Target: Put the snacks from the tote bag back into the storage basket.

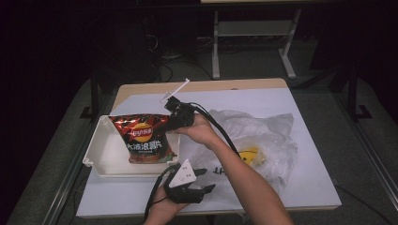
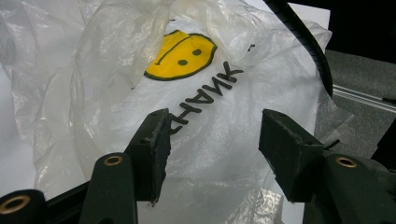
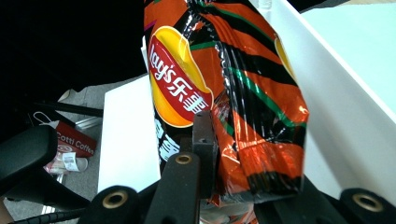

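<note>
Right claw [image 3: 233, 154] clamped on one chip bag [image 3: 224, 93] over one tray [image 1: 101, 159]; left claw [image 2: 212, 154] agape.

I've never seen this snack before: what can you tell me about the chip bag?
The chip bag is a glossy foil Lay's pack, orange-red and black with green stripes, a red-and-yellow logo and white Chinese characters. It looks sealed and puffy. It lies in the white tray, its top corner pinched in the right gripper.
</note>
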`<state>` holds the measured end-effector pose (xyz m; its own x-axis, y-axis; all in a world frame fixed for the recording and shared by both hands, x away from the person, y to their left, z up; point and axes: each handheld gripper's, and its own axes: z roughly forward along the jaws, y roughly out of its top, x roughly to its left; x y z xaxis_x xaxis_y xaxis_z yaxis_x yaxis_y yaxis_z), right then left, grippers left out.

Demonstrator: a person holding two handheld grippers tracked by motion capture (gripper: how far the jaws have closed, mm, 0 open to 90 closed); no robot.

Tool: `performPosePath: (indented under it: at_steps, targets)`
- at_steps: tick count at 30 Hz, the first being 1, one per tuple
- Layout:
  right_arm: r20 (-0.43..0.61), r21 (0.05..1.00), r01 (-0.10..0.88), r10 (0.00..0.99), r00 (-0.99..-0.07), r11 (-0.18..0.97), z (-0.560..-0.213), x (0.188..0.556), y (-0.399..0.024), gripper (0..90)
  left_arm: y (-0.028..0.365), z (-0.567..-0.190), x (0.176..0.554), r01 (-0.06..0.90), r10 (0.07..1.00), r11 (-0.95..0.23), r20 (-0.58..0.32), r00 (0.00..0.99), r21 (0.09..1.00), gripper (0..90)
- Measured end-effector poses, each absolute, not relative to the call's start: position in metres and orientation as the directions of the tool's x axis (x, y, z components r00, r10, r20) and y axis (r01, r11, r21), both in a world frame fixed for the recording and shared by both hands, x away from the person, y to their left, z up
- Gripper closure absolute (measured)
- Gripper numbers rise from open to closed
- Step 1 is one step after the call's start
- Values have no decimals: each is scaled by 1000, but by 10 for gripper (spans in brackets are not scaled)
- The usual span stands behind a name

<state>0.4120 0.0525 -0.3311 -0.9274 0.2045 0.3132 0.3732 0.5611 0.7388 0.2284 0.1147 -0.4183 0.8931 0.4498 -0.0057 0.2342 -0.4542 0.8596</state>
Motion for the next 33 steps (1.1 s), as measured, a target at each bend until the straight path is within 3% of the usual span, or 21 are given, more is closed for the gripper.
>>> performPosePath:
  at_steps: [18, 33]
  targets:
    - [333, 730, 410, 239, -912, 547, -334, 418, 48, 790, 116, -418, 229, 233, 455, -449, -4, 890, 863, 432]
    - [319, 723, 435, 298, -900, 538, -333, 421, 43, 670, 117, -418, 229, 235, 457, -447, -5, 890, 863, 432]
